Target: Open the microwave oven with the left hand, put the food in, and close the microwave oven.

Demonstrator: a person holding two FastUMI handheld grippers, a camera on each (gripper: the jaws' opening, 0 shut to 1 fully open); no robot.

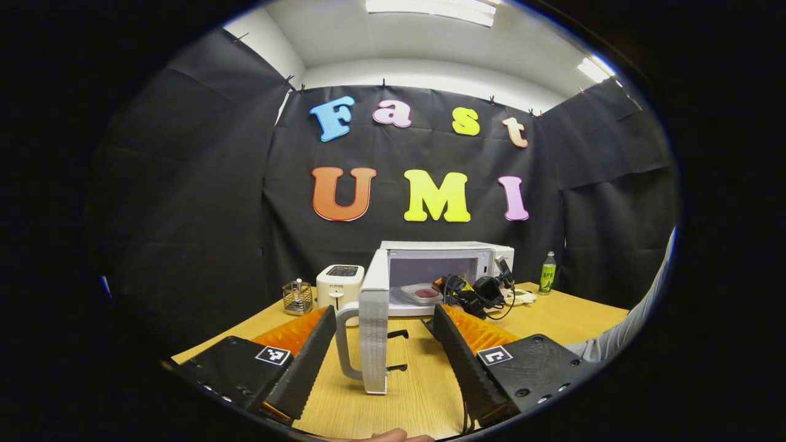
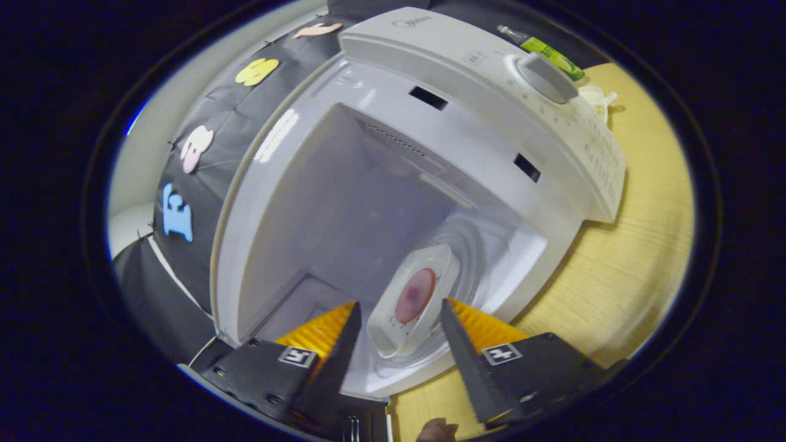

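Two tools spread wide, microwave door swung open.
Left tool straddles the ribbed white door edge and its curved handle, fingers apart, not touching. Right tool open around the white rectangular dish of reddish food, which sits on the glass turntable inside the glossy cavity; contact unclear. Wood-grain tabletop underneath.

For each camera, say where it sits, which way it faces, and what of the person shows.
Left gripper view: rides the left gripper, back from the table, facing the microwave, its open door edge-on between the fingers; a sleeve at right.
Right gripper view: rides the right gripper, tilted at the oven's mouth, looking into the cavity at the plate of food; a fingertip at bottom.
Shared: microwave, plate, green bottle.
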